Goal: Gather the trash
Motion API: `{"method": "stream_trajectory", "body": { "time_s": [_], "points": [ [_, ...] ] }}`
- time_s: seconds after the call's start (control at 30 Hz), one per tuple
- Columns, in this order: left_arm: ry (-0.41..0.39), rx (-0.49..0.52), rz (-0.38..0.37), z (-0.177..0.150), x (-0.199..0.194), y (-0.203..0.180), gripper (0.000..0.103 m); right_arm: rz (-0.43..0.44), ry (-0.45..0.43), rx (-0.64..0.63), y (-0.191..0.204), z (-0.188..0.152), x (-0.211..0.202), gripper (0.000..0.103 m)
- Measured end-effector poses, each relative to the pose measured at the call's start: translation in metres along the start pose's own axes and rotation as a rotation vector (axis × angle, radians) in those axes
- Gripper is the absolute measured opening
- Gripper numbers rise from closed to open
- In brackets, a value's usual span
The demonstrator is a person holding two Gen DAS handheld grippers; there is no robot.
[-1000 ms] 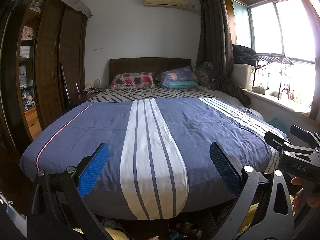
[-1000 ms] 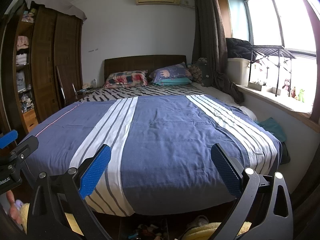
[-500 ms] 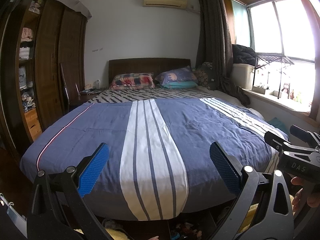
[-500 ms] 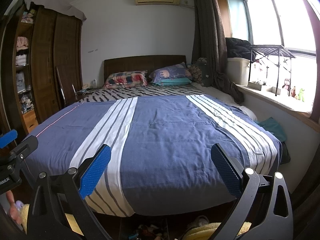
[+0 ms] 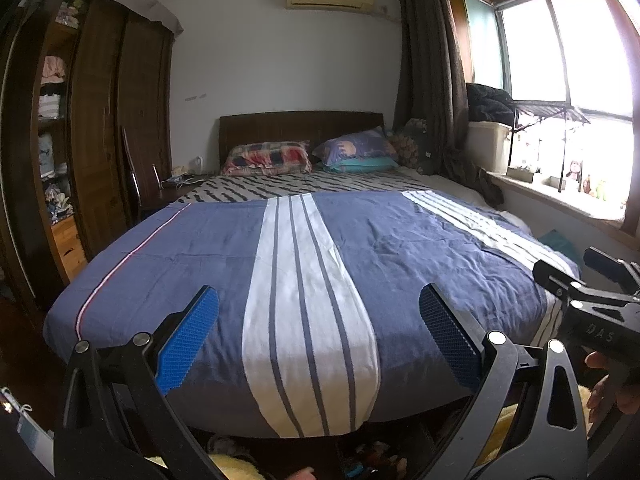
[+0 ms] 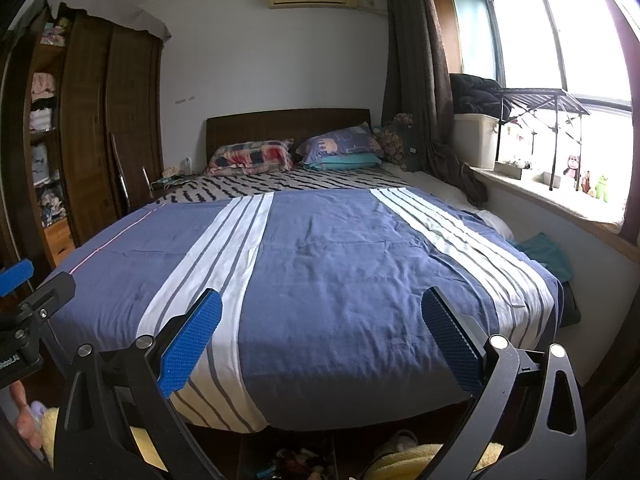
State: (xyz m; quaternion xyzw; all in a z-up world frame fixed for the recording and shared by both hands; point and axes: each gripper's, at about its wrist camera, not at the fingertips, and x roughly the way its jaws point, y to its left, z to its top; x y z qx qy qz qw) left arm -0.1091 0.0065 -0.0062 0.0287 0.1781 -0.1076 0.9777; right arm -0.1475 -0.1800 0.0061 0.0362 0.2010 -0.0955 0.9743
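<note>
1. Your left gripper is held at the foot of the wide bed with the navy quilt banded in white stripes; its blue-padded fingers are spread wide apart with nothing between them.
2. Your right gripper is held at the same foot edge of the bed, nearer the window side; its blue pads are likewise spread and grasp nothing.
3. From the left wrist view, the right gripper shows as a black body at the bed's window-side corner, with your hand under it.
4. No trash can be made out on the bed. Small mixed clutter lies on the dark floor under the bed's foot; you cannot tell what it is.
5. A checked red pillow and a purple pillow lie at the bed's headboard end.
</note>
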Motion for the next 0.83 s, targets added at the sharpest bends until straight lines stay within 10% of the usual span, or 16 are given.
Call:
{"method": "stream_trajectory", "body": {
  "time_s": [0.83],
  "points": [
    [-0.001,-0.001,0.046,-0.004,0.002,0.007,0.095,-0.013,0.013,0.02,-0.003,-0.003,-0.001,0.1]
  ]
}}
